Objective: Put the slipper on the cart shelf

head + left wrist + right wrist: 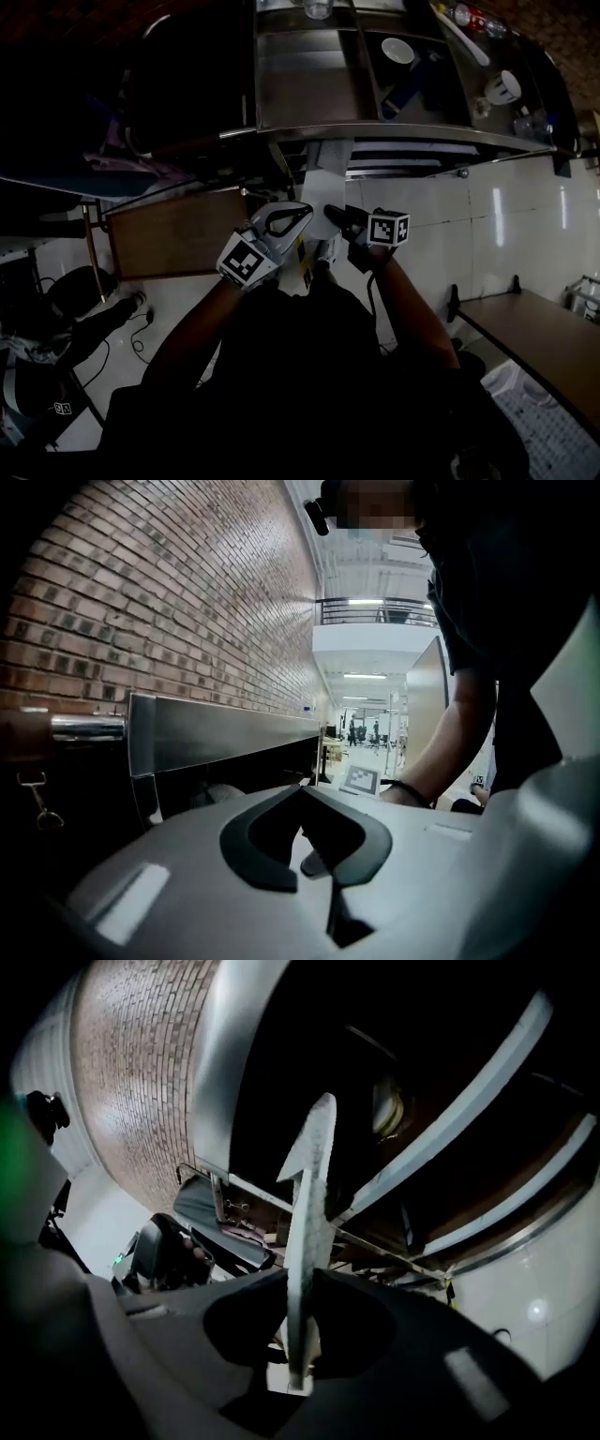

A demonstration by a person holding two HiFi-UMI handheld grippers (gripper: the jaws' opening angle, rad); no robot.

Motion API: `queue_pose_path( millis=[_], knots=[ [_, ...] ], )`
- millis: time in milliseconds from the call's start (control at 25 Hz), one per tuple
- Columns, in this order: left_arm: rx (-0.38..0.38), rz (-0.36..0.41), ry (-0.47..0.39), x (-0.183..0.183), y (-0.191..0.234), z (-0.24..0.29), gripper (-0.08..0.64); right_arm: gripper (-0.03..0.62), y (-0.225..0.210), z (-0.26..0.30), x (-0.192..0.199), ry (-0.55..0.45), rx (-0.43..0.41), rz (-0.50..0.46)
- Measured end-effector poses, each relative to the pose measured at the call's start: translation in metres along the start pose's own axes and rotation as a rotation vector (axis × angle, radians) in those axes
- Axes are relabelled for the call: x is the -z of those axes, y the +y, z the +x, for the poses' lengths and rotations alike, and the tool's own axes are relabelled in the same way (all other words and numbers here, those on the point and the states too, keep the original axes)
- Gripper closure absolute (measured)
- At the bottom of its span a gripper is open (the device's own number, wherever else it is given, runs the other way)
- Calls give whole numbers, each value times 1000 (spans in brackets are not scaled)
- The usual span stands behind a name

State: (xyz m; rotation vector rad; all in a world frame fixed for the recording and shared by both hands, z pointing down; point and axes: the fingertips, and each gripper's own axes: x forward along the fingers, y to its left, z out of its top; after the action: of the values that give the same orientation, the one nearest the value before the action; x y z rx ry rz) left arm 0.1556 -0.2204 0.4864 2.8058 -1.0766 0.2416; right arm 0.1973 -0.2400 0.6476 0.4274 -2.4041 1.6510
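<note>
Slipper in the right claw, not yet on the cart.
I am holding the right gripper pinched on the white slipper, edge-on before the steel cart. The left gripper is hovering beside it, pressed together and empty.

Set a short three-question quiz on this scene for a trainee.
1. Which gripper holds the slipper?
2. The wall behind the cart is: A brick, B glass, C curtain.
3. True or false: the slipper already lies on the cart shelf.

Key: 1, the right gripper, its jaws clamped on the slipper; 2, A; 3, false.
</note>
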Motion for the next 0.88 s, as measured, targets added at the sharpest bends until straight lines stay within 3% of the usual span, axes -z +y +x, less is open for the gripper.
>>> queue_pose_path(
  millis=[80, 240, 440, 680, 880],
  knots=[
    [-38, -35, -4, -5, 8, 11, 558, 526, -18, 9, -17, 24, -2, 18],
    [-91, -15, -1, 0, 17, 25, 558, 526, -44, 27, -45, 74, -15, 45],
    [-154, -45, 6, 8, 26, 29, 558, 526, -63, 52, -77, 104, -27, 46],
    [-206, -63, 3, 12, 34, 27, 558, 526, -72, 74, -115, 78, -38, 16],
    [-231, -73, 6, 11, 39, 25, 558, 525, -74, 85, -129, 16, -57, 113]
  ],
)
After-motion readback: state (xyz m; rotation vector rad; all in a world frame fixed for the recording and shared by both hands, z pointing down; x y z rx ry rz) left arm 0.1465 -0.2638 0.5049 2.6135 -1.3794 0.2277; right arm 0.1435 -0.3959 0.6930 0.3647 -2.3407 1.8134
